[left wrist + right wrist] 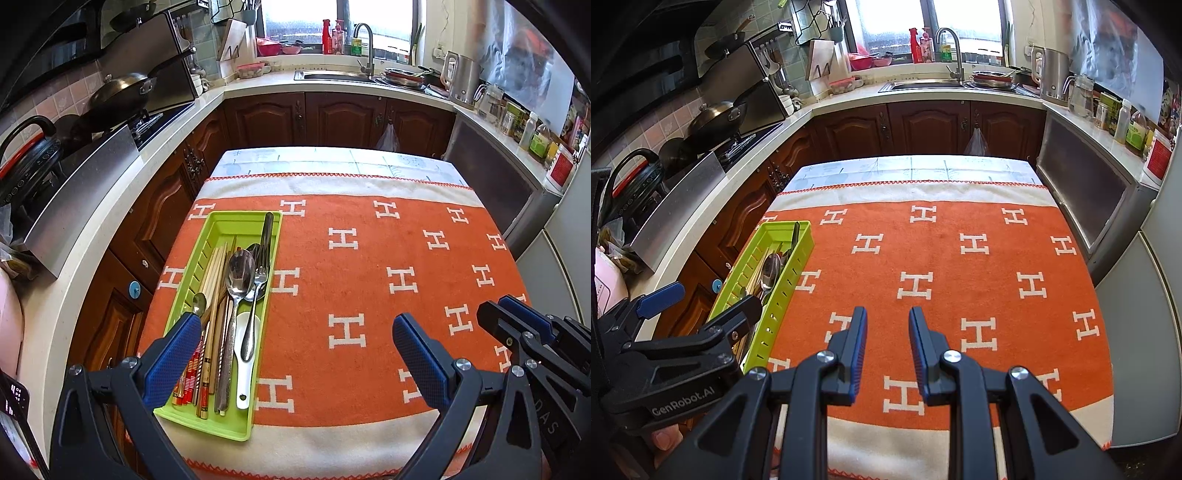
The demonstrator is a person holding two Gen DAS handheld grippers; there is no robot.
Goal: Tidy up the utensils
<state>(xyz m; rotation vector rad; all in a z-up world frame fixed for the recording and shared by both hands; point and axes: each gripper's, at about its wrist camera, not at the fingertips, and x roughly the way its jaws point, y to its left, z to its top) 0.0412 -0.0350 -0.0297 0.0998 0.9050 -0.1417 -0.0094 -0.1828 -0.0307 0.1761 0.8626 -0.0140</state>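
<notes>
green tray [271, 236] of utensils [240, 273] lies lengthwise ahead-left of my left gripper [295, 354], jaws wide apart. right gripper [887, 347], narrowly parted and holding nothing, sits farther off over the orange cloth [960, 266]

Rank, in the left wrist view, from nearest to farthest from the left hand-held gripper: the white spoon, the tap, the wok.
From the left hand-held gripper:
1. White spoon, in the green tray, just ahead.
2. Wok, on the stove, far left.
3. Tap, at the sink under the window, straight ahead.

Bright daylight from the blown-out window [338, 18]; sharp centre, fisheye-bent, dark-vignetted edges.
</notes>
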